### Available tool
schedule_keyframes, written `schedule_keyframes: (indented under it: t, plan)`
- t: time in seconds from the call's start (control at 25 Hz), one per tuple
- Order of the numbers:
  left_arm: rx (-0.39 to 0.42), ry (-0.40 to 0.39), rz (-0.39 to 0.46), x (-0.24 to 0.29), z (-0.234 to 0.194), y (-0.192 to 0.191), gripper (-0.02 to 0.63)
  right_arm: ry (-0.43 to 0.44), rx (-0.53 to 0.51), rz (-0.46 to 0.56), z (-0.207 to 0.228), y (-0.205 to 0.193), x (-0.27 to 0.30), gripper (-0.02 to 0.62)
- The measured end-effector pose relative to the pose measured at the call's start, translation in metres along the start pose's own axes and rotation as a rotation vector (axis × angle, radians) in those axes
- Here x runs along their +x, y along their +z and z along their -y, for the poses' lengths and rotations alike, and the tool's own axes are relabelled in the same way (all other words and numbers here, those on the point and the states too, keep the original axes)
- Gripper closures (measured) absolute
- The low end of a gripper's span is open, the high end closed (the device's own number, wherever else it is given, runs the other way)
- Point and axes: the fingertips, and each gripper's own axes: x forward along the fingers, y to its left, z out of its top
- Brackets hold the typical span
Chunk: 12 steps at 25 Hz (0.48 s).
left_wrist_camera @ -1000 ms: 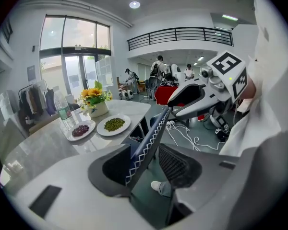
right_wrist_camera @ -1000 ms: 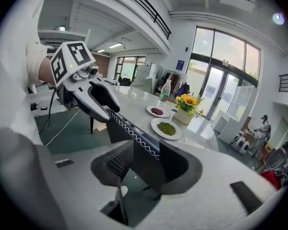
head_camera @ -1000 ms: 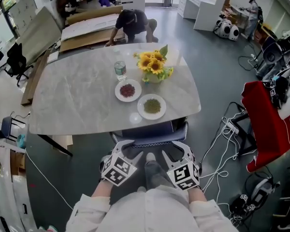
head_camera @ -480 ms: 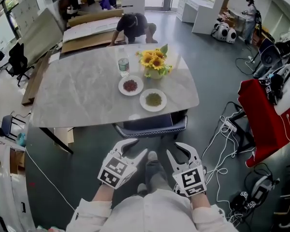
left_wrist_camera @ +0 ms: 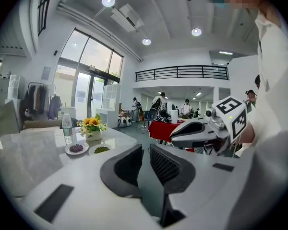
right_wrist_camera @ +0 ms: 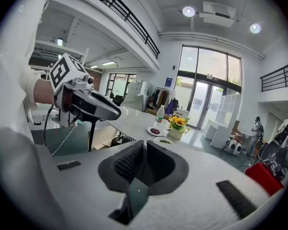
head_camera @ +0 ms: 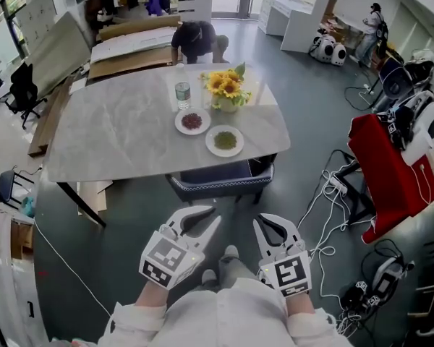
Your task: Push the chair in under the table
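bench (head_camera: 116,143): upper middle of frame | chair (head_camera: 220,181): pushed under bench's lower edge, right of its centre | bottle (head_camera: 181,95): on bench, left of flower vase (head_camera: 227,101) | left plate (head_camera: 192,121): below bottle | right plate (head_camera: 225,140): lower right of it, above chair

Glossy marble-look table (head_camera: 116,139), dark cloth-covered chair (head_camera: 217,186).

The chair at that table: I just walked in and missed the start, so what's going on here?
A person holds a gripper in each hand. The chair is tucked under the near edge of the table, its back showing. The left gripper and right gripper hang clear of it, empty. Their jaws have just been closing: the left's stand slightly apart, the right's together.
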Motion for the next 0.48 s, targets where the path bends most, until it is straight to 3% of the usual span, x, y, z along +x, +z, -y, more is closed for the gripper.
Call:
schedule_keyframes:
  t: [0.12, 0.36, 0.48]
  plan:
    - [0.018, 0.017, 0.017, -0.001, 0.003, 0.003, 0.559, 0.002, -0.001, 0.008, 0.002, 0.004, -0.004, 0.580]
    - [-0.059, 0.037, 0.040, -0.004, 0.011, 0.017, 0.577, 0.017, -0.002, 0.035, 0.012, 0.019, -0.012, 0.584]
    - [-0.047, 0.050, 0.051, -0.002, 0.015, 0.025, 0.584, 0.028, 0.025, 0.063, 0.017, 0.027, -0.016, 0.586]
